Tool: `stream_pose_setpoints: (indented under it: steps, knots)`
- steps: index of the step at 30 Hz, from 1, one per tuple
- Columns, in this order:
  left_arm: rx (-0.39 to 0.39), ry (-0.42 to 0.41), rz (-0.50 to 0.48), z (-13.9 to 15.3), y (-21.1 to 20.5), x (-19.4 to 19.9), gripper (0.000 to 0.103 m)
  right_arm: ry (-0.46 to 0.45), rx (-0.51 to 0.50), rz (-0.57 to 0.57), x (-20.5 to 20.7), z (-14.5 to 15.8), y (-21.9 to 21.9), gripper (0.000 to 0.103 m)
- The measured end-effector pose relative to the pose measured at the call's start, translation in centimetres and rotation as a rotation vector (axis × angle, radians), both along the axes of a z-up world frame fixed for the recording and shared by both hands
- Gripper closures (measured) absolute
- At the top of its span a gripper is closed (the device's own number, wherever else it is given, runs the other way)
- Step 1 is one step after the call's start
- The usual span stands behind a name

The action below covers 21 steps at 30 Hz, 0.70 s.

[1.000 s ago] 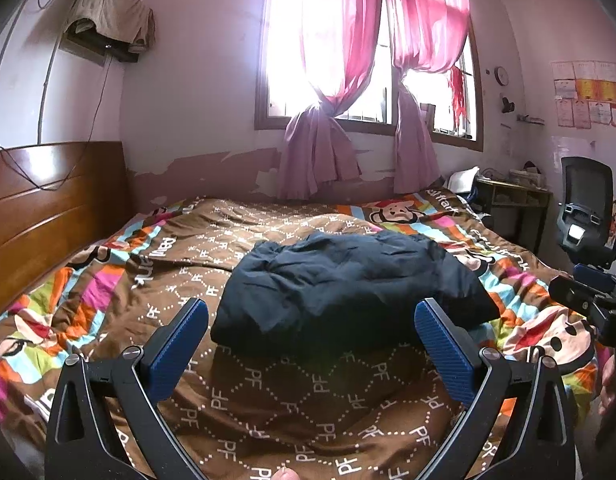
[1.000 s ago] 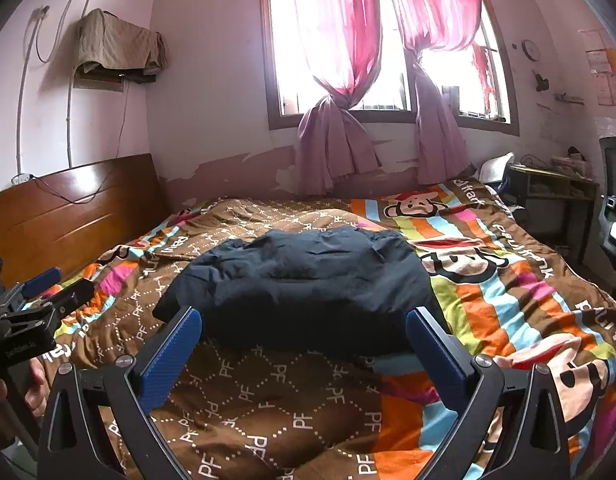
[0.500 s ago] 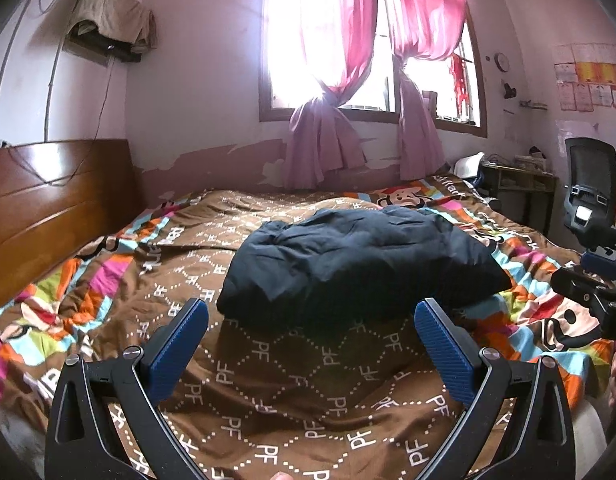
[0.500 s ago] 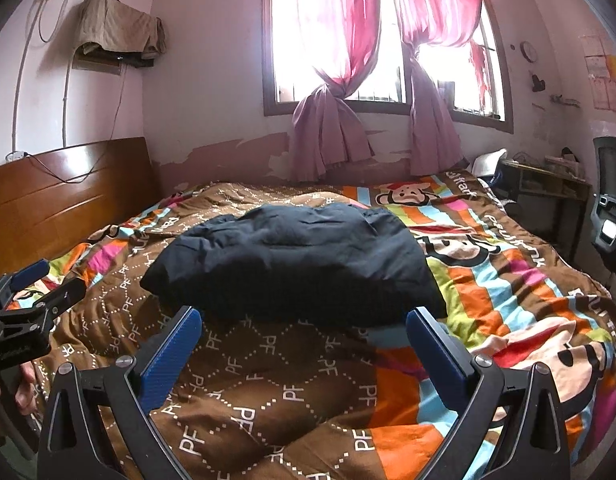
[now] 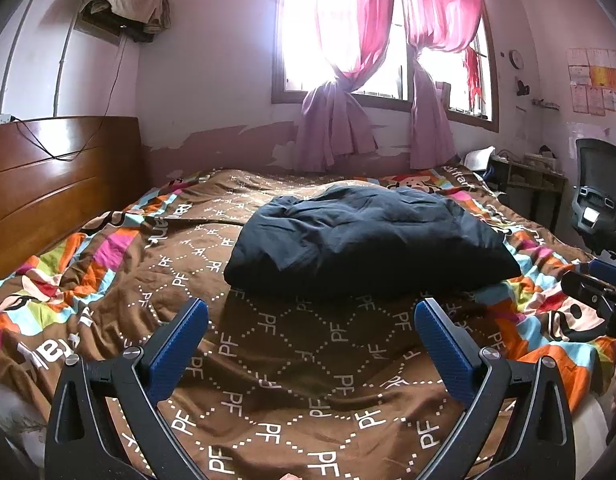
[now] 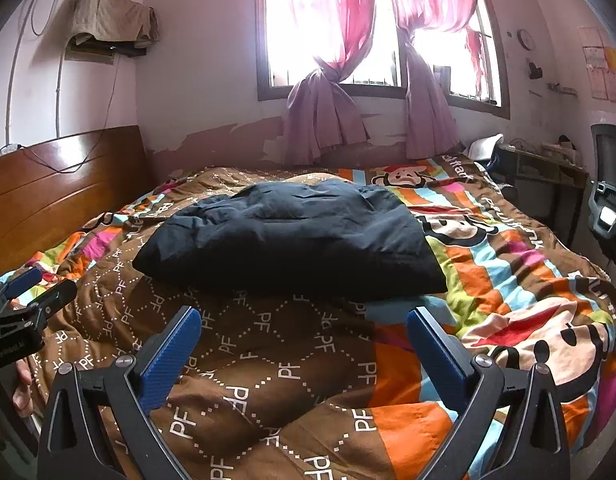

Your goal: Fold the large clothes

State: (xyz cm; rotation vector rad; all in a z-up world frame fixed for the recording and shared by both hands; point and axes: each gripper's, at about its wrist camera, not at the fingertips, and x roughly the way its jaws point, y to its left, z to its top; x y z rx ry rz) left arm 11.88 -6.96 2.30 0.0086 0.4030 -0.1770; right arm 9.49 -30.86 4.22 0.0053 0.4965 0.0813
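A bedroom with pink curtains at a bright window, a wooden headboard (image 5: 47, 184) on my left, and a bed (image 5: 291, 364) under a brown and striped cartoon quilt fills both views. In the middle of the bed lies the dark navy garment (image 5: 368, 248), already gathered into a plump, roughly rectangular bundle resting on the quilt.

My left gripper (image 5: 311, 330) hangs short of the bundle's near edge with its blue fingers (image 5: 177, 344) spread wide and nothing between them. My right gripper (image 6: 303, 336) is the same: fingers (image 6: 436, 352) splayed apart, empty, not touching the cloth.

I judge the garment soft, puffy and fairly light, probably padded, with a smooth shell that may slide against itself. It will sag and spill if lifted from one point, so I would pinch through all layers at the two near corners, one gripper each, where the edge looks doubled and firm.

Its long axis runs across the bed, from the headboard side toward the side with the office chair (image 5: 598, 200). The near edge looks straight and faces me; the far edge is more rumpled. I cannot tell which end is collar or hem.
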Motion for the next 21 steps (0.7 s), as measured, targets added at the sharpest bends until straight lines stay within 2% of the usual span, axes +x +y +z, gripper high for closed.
stream_pose_setpoints:
  steps: [21]
  knots:
    - [0.003, -0.001, -0.008, -0.10, -0.16, -0.13, 0.002, 0.000, -0.005, 0.001, -0.01, 0.02, 0.13, 0.000]
